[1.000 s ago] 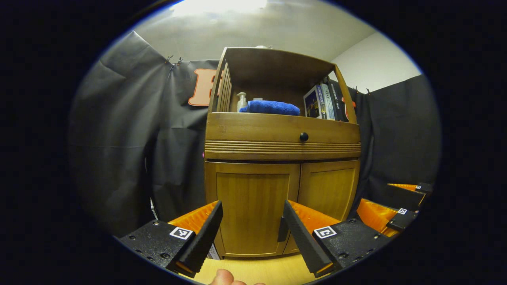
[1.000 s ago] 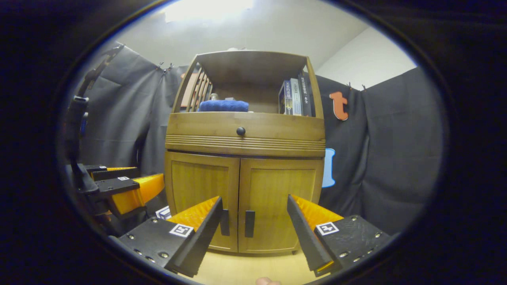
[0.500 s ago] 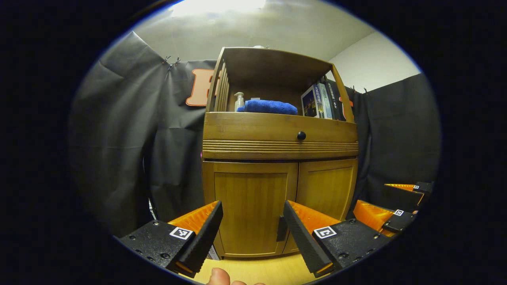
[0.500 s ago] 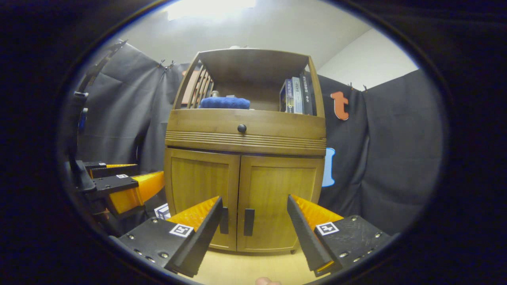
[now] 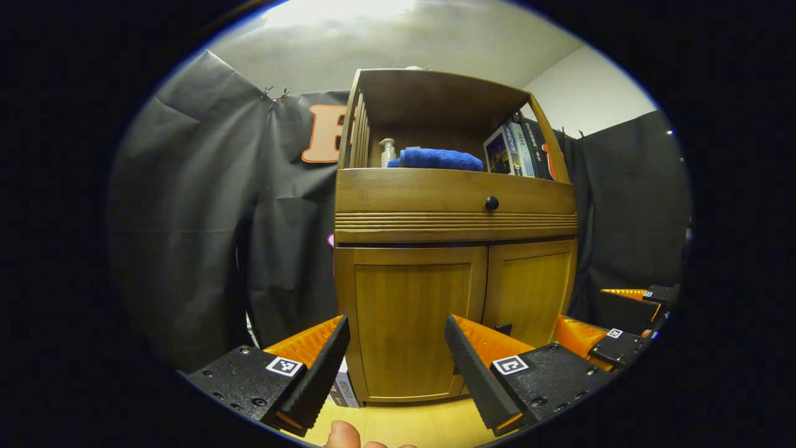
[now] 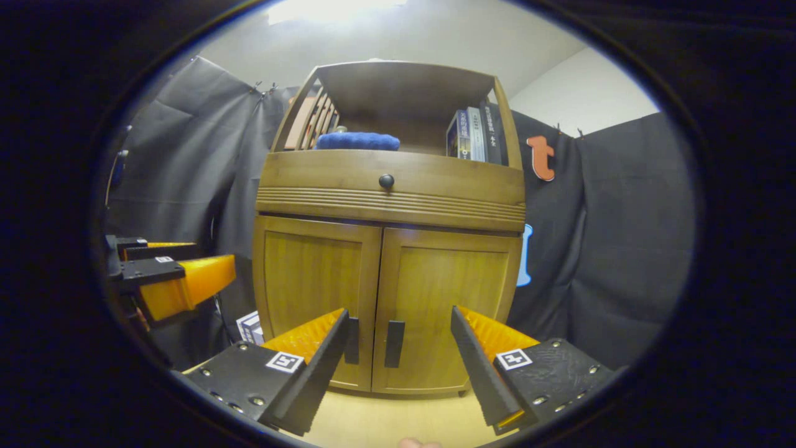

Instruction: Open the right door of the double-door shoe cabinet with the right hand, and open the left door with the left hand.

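A wooden shoe cabinet (image 6: 388, 186) stands ahead with both lower doors closed. In the right gripper view the right door (image 6: 444, 311) and its dark handle (image 6: 393, 343) sit between my open right gripper (image 6: 398, 364) fingers, still some way off; the left door's handle (image 6: 352, 340) is partly behind the near finger. The left gripper (image 5: 395, 367) is open too, facing the left door (image 5: 410, 317) from a distance. The other gripper (image 5: 612, 330) shows low on the right there, and the left one (image 6: 174, 280) shows at the left of the right gripper view.
A drawer with a black knob (image 6: 386, 181) sits above the doors. The open shelf holds a blue towel (image 5: 438, 158), a bottle (image 5: 387, 151) and several books (image 6: 476, 134). A small box (image 6: 250, 326) lies on the floor by the cabinet's left side. Black cloth surrounds the cabinet.
Both grippers have come closer to the cabinet, which looks larger. The right gripper view has tipped downward toward the door handles. Both stay open.
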A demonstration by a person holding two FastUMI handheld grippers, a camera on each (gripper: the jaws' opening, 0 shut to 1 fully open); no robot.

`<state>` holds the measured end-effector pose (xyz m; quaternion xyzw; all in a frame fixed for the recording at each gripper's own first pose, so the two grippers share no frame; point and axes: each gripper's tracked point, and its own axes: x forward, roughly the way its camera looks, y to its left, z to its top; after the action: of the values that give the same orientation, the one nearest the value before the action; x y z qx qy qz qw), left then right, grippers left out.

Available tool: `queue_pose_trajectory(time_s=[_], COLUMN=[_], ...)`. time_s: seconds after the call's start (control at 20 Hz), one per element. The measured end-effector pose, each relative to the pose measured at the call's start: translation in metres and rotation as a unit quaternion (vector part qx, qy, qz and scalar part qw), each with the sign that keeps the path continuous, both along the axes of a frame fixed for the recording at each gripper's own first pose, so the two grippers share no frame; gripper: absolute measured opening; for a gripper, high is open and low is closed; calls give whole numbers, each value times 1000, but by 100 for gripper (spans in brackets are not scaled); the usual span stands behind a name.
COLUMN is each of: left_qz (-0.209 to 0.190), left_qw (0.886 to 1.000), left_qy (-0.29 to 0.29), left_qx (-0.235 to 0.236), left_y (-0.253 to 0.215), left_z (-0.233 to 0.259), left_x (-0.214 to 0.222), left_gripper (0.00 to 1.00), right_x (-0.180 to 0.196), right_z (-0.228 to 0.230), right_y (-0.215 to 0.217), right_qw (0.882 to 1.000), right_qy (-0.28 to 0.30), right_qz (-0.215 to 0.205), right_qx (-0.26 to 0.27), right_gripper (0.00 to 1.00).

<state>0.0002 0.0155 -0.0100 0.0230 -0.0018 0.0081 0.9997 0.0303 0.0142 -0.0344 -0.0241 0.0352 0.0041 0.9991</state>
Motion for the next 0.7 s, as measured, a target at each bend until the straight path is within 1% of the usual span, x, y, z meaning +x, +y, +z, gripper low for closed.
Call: queue_pose_trajectory(time_s=[0.1, 0.2, 0.25, 0.45, 0.5, 0.65, 0.7], left_qz=[12, 22, 27, 43, 47, 55, 57], left_qw=[1000, 1000, 1000, 999, 999, 998, 998], left_qy=[-2, -4, -4, -1, 0, 0, 0], left_qx=[4, 4, 3, 3, 3, 2, 2], left_y=[9, 18, 21, 36, 39, 43, 44], left_z=[0, 0, -1, -5, -6, -7, -8], left_x=[2, 5, 6, 15, 18, 24, 27], left_gripper=[95, 95, 94, 95, 95, 95, 95], right_x=[11, 24, 31, 58, 66, 89, 93], right_z=[-7, -15, -18, -36, -42, -59, -65], right_y=[3, 4, 4, -3, -4, -4, -3], right_qw=[1000, 1000, 1000, 999, 999, 998, 998], right_qy=[7, 16, 20, 39, 43, 62, 69], right_qz=[3, 5, 6, -5, -7, -7, -7], right_qx=[-1, 0, 0, -1, -2, 7, 11], right_gripper=[96, 97, 95, 95, 97, 94, 95])
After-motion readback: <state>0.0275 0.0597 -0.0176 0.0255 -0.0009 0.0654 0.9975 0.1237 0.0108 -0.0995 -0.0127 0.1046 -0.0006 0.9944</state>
